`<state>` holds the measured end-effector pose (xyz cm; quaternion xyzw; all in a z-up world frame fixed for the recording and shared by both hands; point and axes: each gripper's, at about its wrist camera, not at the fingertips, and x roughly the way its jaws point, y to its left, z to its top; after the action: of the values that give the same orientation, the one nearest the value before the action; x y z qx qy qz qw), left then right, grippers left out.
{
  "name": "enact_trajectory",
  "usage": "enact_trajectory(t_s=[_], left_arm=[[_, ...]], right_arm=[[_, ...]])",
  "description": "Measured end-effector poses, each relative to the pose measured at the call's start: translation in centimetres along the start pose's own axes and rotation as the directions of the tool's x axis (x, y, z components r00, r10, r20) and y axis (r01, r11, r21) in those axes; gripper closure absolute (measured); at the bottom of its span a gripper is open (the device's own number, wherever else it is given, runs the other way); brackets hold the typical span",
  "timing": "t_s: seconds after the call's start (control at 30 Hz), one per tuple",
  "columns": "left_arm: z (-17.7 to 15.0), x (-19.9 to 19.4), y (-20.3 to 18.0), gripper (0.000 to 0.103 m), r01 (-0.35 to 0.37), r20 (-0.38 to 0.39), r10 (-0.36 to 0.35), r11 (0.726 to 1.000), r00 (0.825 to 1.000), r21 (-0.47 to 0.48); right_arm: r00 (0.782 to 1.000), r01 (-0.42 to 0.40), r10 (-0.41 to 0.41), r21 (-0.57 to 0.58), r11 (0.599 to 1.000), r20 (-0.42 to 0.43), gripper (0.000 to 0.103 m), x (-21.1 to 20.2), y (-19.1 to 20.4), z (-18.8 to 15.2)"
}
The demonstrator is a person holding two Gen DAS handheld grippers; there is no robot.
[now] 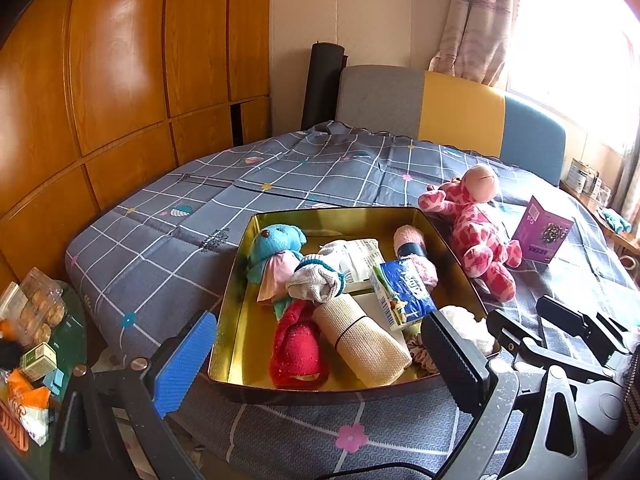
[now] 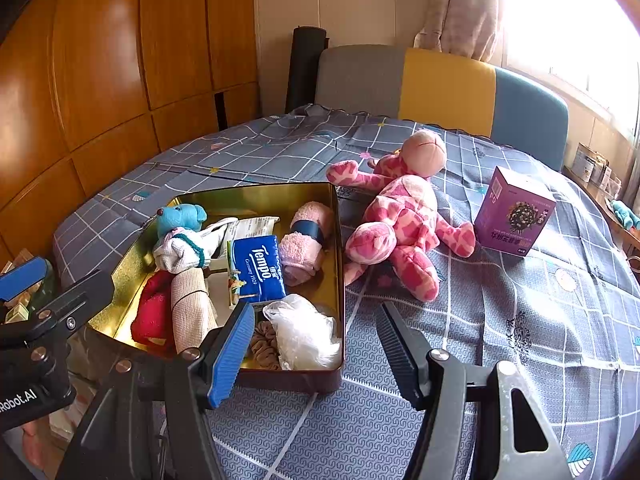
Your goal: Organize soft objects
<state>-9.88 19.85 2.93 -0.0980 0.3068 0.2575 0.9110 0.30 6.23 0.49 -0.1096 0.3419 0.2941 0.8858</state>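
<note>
Tin tray (image 2: 338, 240) on the bed (image 2: 480, 340) is packed already: blue plush mouse (image 2: 180, 218), Tempo tissue pack (image 2: 256, 268), rolled pink towel (image 2: 306, 240), red cloth (image 2: 154, 312), beige roll (image 2: 190, 312). Pink spotted plush (image 2: 404, 216) lies on the bedspread just right of the tray, purple box (image 2: 514, 212) nearby. Left hand-held gripper (image 1: 320, 364) and right hand-held gripper (image 2: 316, 348) both hang with jaws apart, holding nothing.
</note>
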Motion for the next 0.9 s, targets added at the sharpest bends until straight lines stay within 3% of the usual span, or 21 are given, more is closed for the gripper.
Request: enact_trajectory(t_s=[0.9], left_arm=[[-0.28, 0.81, -0.51, 0.000, -0.030, -0.039, 0.030, 1.000, 0.999, 0.002]], right_arm=[[1.000, 0.009, -0.009, 0.011, 1.000, -0.001, 0.039, -0.06, -0.45, -0.07]])
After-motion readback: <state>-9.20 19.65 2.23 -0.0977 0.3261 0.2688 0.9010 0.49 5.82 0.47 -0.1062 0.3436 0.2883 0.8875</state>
